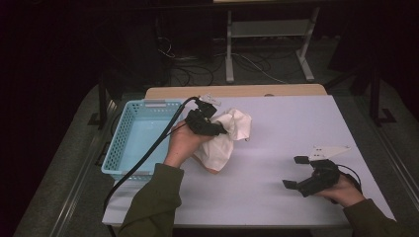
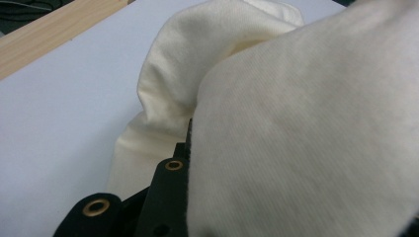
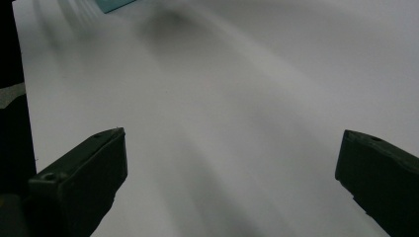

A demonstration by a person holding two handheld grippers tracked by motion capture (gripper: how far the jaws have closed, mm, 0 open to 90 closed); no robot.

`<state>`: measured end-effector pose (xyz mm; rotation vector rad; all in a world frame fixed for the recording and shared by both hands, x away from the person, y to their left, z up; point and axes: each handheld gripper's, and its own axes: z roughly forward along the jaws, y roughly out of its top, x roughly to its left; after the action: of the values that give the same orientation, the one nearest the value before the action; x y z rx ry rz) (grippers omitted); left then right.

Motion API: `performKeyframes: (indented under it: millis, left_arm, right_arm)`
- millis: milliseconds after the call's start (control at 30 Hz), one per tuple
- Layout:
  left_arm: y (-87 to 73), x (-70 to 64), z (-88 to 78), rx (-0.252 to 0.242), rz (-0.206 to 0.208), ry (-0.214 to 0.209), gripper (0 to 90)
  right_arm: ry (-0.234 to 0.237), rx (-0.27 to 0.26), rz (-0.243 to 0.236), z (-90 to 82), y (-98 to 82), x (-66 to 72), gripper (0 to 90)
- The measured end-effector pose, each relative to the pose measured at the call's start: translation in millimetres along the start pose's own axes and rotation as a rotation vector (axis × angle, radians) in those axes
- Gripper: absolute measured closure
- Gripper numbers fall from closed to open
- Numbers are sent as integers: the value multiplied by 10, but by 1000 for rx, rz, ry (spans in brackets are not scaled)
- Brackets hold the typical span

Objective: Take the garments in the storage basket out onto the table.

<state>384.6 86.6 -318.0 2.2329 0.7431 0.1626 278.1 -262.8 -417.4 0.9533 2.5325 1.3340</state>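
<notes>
Nearest, the right gripper (image 1: 295,172) rests low on the smooth white worktop (image 1: 296,123), jaws wide apart with nothing between them. Farther off, the left gripper (image 1: 217,129), angled down from a bent wrist, clamps a soft, crumpled cream cloth (image 1: 228,136) just beside the perforated light-blue plastic basket (image 1: 129,140).

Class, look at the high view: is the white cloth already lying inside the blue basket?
No, the white cloth hangs from the left gripper over the table, beside the blue basket.

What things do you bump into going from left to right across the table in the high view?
Blue basket → left tool → cream cloth → right tool.
</notes>
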Motion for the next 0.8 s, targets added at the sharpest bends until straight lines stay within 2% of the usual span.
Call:
performKeyframes:
  millis: [133, 167, 567, 733, 800]
  left_arm:
    - [10, -49, 49, -5, 1, -2, 710]
    - [13, -52, 59, 2, 16, -3, 710]
    - [50, -144, 326, 1, 13, -48, 710]
    - [36, -207, 438, 32, 40, -50, 710]
    - [39, -221, 481, 33, 33, -53, 710]
  right_arm:
    - [-2, -4, 1, -4, 1, 3, 0]
    - [-2, -2, 0, -3, 0, 4, 0]
    - [0, -9, 4, -17, 2, -2, 0]
    - [-4, 1, -3, -6, 0, 3, 0]
    - [-1, -3, -2, -10, 2, 12, 0]
